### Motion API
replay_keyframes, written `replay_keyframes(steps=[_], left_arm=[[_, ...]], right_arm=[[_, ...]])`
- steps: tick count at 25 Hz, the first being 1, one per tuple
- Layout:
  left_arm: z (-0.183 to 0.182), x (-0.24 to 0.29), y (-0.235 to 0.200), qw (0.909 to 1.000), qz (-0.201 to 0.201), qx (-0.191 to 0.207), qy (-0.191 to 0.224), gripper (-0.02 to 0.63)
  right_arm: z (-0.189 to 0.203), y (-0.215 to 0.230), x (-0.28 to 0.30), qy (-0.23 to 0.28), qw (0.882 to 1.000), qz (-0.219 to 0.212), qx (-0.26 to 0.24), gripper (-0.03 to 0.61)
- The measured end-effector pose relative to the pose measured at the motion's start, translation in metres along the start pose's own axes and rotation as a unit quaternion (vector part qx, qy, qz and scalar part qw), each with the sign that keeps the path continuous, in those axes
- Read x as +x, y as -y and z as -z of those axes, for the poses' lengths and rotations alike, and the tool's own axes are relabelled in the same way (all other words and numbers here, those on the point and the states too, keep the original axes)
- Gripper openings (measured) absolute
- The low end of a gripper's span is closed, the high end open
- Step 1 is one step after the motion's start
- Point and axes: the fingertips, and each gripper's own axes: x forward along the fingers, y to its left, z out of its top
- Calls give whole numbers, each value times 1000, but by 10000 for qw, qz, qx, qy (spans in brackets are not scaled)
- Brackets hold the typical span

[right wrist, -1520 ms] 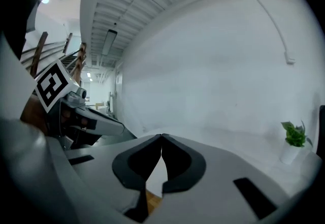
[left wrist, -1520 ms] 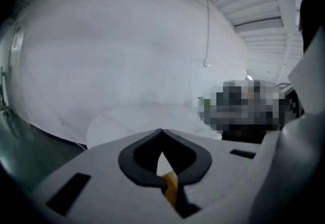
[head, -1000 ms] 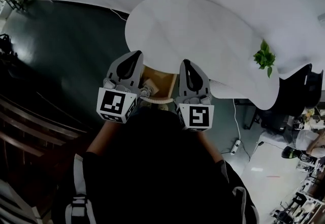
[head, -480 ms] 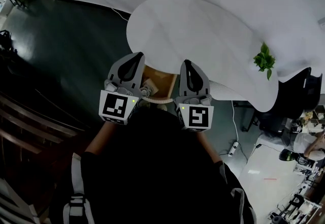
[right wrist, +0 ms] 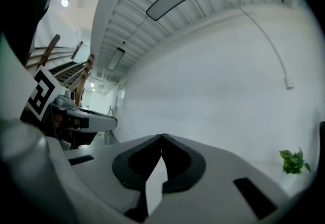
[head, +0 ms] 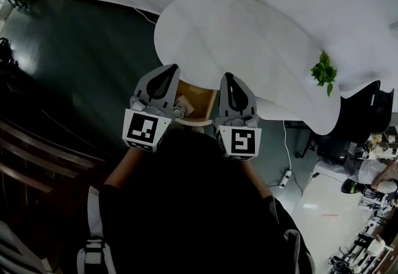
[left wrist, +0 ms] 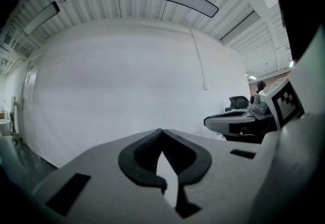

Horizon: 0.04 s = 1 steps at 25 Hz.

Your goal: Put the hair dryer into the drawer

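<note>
While I hold both tools level and side by side in front of me, each one is pressed together with nothing in it. On my left gripper the dark pads meet at the tips, with only the white wall showing through the slit behind them. My right gripper looks the same, tips touching and nothing pinched.

Both noses reach just over the near edge of the white table. Under that edge, between the two tools, the wooden drawer stands open. A small pale shape lies in its left part, just beside my left gripper. I take it for the dryer, though it is too small and too covered to be sure. Neither tool touches it.

On the table's right end sits a small green plant, well apart from my hands. It also shows low at the right in the right gripper view. Dark floor spreads to the left of the table, and a white power strip lies on the floor to the right.
</note>
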Motion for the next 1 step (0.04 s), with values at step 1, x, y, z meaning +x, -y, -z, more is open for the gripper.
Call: replay_keyframes(steps=[1], left_arm=[[1, 0, -1, 10000, 17, -12, -13, 8]], right_arm=[[0, -1, 1, -5, 10000, 3, -2, 23]])
